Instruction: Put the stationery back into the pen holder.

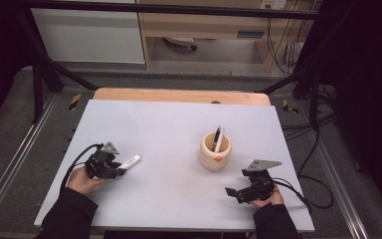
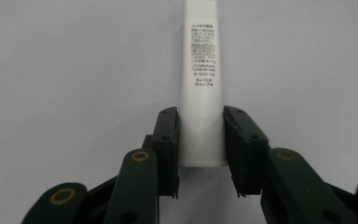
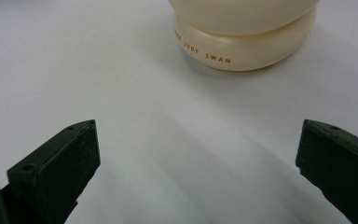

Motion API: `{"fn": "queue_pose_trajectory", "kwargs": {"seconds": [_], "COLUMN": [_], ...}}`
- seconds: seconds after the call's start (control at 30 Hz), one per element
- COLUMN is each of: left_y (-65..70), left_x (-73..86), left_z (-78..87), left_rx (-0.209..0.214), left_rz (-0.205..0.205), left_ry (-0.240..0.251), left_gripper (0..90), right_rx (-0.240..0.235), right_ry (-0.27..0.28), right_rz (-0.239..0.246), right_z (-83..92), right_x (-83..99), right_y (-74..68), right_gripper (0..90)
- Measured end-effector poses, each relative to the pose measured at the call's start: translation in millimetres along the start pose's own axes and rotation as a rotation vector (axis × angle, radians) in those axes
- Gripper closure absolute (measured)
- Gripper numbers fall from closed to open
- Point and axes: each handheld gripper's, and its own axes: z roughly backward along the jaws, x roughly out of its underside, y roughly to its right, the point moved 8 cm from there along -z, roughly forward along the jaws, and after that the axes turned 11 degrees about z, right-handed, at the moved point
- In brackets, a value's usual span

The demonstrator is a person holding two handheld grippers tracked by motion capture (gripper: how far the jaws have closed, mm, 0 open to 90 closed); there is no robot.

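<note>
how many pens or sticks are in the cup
2: a black pen and a white stick, both leaning upright in the cream cup right of the table's middle. Shorter ones may be hidden inside.

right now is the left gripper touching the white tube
Touching. In the left gripper view, the left gripper has both black jaws pressed against the sides of the white tube, with no gap on either side, near its flat end.

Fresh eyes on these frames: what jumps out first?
The left hand-held gripper has its jaws on both sides of a white tube lying flat at the table's left side. Right of centre stands a cream pot with pens sticking up from it. The right hand-held gripper sits open nearby, pointed at the pot's base.
</note>
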Motion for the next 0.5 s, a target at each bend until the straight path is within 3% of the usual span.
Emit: {"fn": "queue_pose_trajectory", "kwargs": {"seconds": [0.5], "left_y": [-0.7], "left_x": [-6.3], "left_z": [10.3], "left_rx": [0.012], "left_rz": [0.049], "left_ry": [0.045], "left_gripper": [67.1], "right_rx": [0.001], "right_ry": [0.004], "right_rz": [0.004], "right_z": [0.2], "right_x": [-0.3], "right_y": [-0.1], "right_gripper": [0.4]}}
